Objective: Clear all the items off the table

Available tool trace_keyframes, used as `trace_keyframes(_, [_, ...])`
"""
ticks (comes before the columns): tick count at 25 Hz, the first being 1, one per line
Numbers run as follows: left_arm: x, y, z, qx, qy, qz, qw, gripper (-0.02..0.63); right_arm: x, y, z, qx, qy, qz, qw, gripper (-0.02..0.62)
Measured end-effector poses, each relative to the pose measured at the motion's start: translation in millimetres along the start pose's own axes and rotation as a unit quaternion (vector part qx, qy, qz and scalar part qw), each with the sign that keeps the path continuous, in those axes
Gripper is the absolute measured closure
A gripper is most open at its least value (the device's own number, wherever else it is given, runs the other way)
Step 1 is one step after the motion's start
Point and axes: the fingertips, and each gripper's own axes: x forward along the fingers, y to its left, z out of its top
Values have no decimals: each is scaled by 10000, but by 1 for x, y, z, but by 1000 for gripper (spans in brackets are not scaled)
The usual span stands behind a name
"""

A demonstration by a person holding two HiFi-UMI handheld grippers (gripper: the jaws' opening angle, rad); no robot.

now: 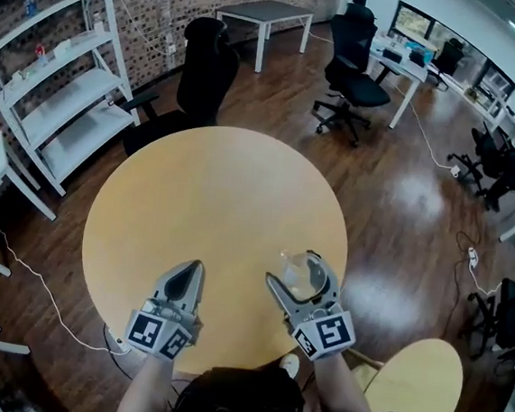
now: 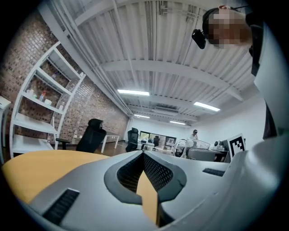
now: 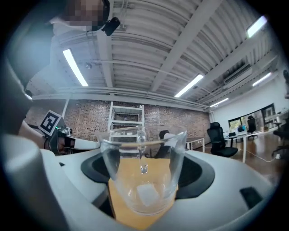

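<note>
A clear drinking glass is the only item I see on the round wooden table, near its front right edge. My right gripper is shut on the glass, one jaw on each side of its wall. In the right gripper view the glass fills the space between the jaws of the right gripper, and it holds nothing. My left gripper rests over the table's front edge, shut and holding nothing. In the left gripper view the left gripper shows only a thin slit between its pads.
A black office chair stands against the table's far edge. White shelving lines the brick wall at left. A smaller round wooden top sits low at the right. More chairs and desks stand further back.
</note>
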Motion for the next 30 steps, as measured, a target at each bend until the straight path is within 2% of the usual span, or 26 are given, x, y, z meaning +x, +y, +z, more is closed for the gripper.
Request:
trace_keyframes(4, [45, -65, -10, -51, 76, -639, 9979, 614, -68, -59, 13, -6, -96, -773, 9970, 195])
trace_keyframes(8, [89, -137, -24, -297, 132, -1274, 9913, 614, -144, -110, 29, -160, -68, -1542, 9879, 195])
trace_keyframes(12, [125, -237, -47, -378, 129, -2017, 9786, 614, -242, -170, 31, -346, -23, -2351, 9714, 195])
trace_keyframes(16, [156, -329, -67, -584, 136, -2742, 9598, 614, -338, -214, 34, -430, -40, -3180, 9471, 195])
trace_keyframes(20, [175, -421, -93, -731, 275, -3418, 9365, 614, -428, -240, 38, -347, -109, -3964, 9174, 195])
trace_keyframes(23, [180, -487, -112, -797, 434, -3953, 9141, 614, -485, -251, 36, -335, -144, -4433, 8956, 195])
trace_keyframes(26, [183, -542, -126, -818, 633, -4496, 8872, 614, -534, -255, 38, -297, -204, -4957, 8677, 195])
trace_keyframes(30, [177, -604, -141, -870, 884, -5183, 8462, 614, -597, -247, 32, -200, -188, -5686, 8221, 195])
